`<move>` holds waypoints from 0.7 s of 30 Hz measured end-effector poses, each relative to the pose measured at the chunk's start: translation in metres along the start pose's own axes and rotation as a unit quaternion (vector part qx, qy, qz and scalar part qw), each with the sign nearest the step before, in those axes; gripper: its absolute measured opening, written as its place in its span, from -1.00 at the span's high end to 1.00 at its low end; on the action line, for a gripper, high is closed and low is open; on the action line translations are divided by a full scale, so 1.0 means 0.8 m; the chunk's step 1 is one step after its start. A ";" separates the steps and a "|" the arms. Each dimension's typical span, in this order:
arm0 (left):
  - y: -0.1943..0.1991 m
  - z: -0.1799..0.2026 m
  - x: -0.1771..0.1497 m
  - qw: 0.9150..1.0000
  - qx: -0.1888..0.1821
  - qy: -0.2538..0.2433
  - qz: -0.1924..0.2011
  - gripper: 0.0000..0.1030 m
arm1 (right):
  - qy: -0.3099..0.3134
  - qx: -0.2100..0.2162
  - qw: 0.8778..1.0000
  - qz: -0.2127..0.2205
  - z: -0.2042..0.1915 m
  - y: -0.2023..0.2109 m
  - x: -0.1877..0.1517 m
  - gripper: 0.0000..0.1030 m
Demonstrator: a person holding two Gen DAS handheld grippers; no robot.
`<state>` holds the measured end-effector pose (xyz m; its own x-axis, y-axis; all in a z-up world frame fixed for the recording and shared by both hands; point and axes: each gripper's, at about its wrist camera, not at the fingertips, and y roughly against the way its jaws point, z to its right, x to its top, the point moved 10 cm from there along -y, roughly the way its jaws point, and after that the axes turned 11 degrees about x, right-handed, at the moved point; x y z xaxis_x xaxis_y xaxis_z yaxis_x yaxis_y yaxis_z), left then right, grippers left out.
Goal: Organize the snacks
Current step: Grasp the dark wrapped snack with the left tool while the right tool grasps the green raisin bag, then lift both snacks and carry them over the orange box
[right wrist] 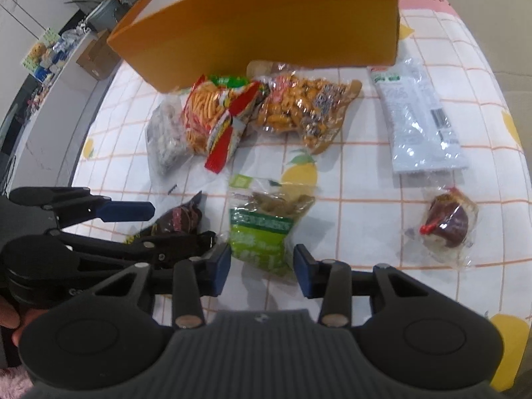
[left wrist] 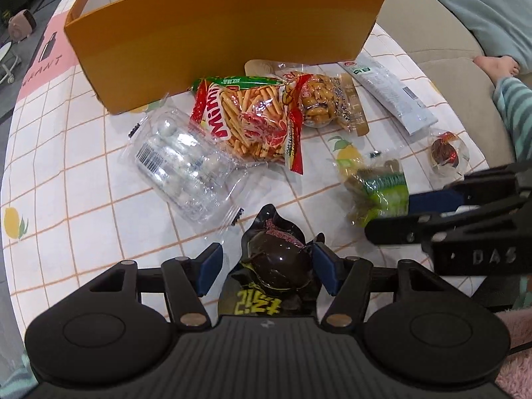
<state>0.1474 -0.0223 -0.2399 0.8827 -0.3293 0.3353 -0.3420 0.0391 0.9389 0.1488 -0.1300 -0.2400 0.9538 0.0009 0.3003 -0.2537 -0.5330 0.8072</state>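
Note:
An orange box (left wrist: pixel 212 33) stands at the back of the table; it also shows in the right wrist view (right wrist: pixel 266 16). My left gripper (left wrist: pixel 266 269) is open with its jaws on either side of a dark egg packet (left wrist: pixel 276 259), which lies on the table between them. My right gripper (right wrist: pixel 262 266) is open with its jaws on either side of the near end of a green snack packet (right wrist: pixel 262 229), also seen in the left wrist view (left wrist: pixel 379 193). The left gripper (right wrist: pixel 186 226) appears in the right wrist view astride the dark packet (right wrist: pixel 179 219).
A red Mimi stick bag (left wrist: pixel 249 119), a clear packet of white balls (left wrist: pixel 186 159), a nut packet (left wrist: pixel 319 99), a white pouch (left wrist: pixel 389 93) and a small dark packet (left wrist: pixel 445 153) lie on the checked tablecloth (left wrist: pixel 83 173). A sofa and a person's foot (left wrist: pixel 495 66) are to the right.

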 end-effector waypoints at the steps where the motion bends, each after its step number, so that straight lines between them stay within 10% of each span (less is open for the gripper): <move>1: -0.002 0.001 0.001 1.000 -0.003 0.002 -0.002 -0.41 | -0.003 0.001 1.000 0.003 0.002 0.000 0.003 0.15; 21: -0.008 0.008 0.003 1.000 -0.006 0.016 0.004 -0.11 | -0.015 0.014 1.000 0.005 0.012 -0.017 0.007 0.20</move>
<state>0.1494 -0.0294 -0.2458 0.8899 -0.2978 0.3455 -0.3460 0.0528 0.9367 0.1590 -0.1305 -0.2543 0.9554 -0.0294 0.2937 -0.2597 -0.5566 0.7891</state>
